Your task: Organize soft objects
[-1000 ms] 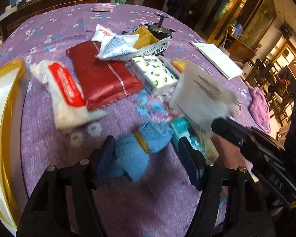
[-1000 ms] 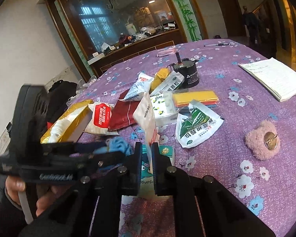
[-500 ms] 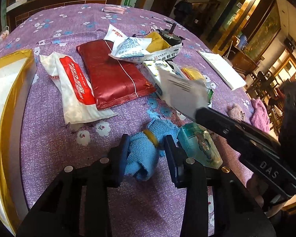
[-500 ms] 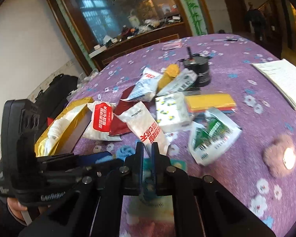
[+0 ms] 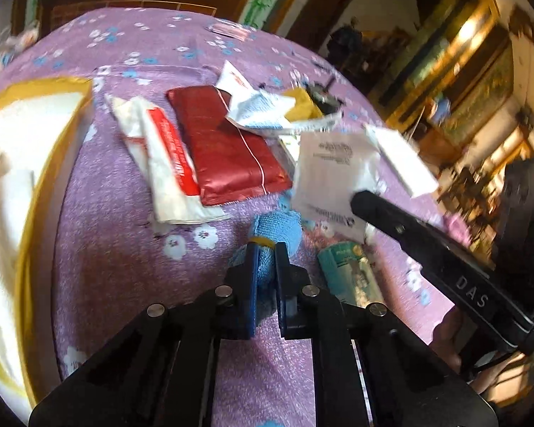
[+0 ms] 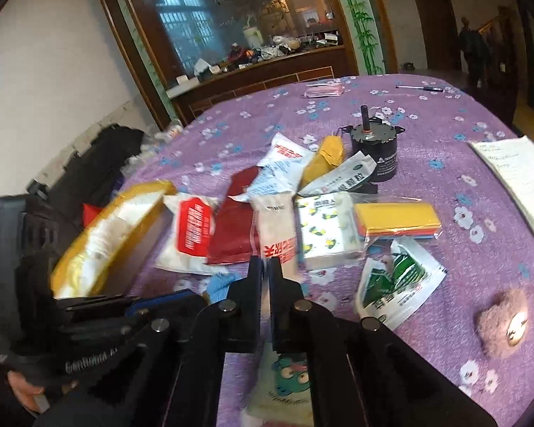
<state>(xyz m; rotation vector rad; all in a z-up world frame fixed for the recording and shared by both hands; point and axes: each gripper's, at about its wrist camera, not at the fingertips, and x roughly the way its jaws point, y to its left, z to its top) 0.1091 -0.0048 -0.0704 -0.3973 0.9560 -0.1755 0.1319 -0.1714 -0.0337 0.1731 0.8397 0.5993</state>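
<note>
A blue cloth [image 5: 279, 226] with a yellow band lies on the purple tablecloth [image 5: 117, 249]. My left gripper [image 5: 265, 251] is shut on its near end. In the right wrist view the blue cloth [image 6: 220, 283] peeks out beside the left gripper [image 6: 192, 297]. My right gripper [image 6: 266, 267] is shut on the near edge of a white packet with red print [image 6: 276, 227], held above the table. From the left wrist view the right gripper [image 5: 357, 202] reaches in from the right, the white packet [image 5: 334, 178] hanging off its tip.
A red pouch [image 5: 228, 146], a white-and-red bag [image 5: 160, 153] and a yellow-rimmed box [image 5: 35, 178] lie left. A teal cartoon packet [image 6: 288, 373] lies under the right gripper. Beyond are a lemon-print tissue pack [image 6: 324, 227], yellow sponges [image 6: 397, 219], green sachet [image 6: 398, 281], pink fluffy piece [image 6: 502, 320], black motor [image 6: 373, 149], notebook [image 6: 519, 174].
The left jaws have gone from wide apart to shut on the blue cloth. The right gripper kept its hold while the white packet swung from upright to pointing away over the table.
</note>
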